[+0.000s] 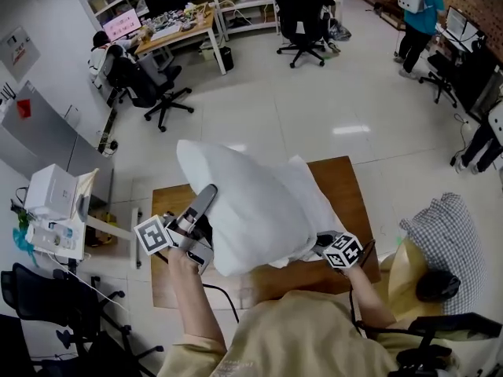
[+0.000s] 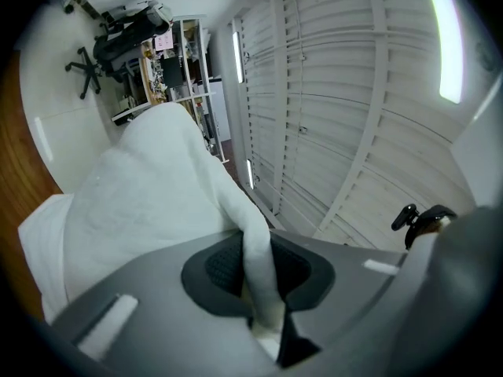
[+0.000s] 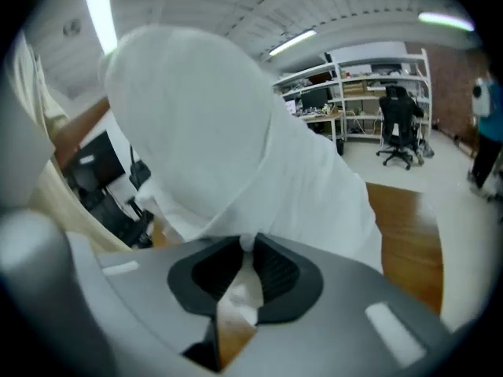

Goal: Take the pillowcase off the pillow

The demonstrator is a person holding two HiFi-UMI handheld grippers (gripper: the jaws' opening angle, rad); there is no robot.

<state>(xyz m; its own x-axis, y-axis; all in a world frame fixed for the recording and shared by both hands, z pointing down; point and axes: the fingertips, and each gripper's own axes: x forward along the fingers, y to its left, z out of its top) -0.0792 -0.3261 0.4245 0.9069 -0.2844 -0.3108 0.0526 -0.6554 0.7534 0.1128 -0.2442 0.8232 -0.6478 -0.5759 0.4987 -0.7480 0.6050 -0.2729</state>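
Two clenched grips. Left gripper (image 1: pixel 206 199) jaws pinch a fold at the near-left edge of the pillow (image 1: pixel 236 203), probably as an anchor. Right gripper (image 1: pixel 321 242) jaws pinch the pillowcase (image 1: pixel 310 203) hem low right, ready to strip it. Pillow is held above the table (image 1: pixel 346 179), partly uncovered.

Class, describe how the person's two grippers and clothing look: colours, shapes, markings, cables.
Both the left gripper and right gripper have smooth grey bodies with black ribbed fingers. Each carries a white cube printed with black square markers. A thin black cable trails from the left one. The person wears a pale beige top.
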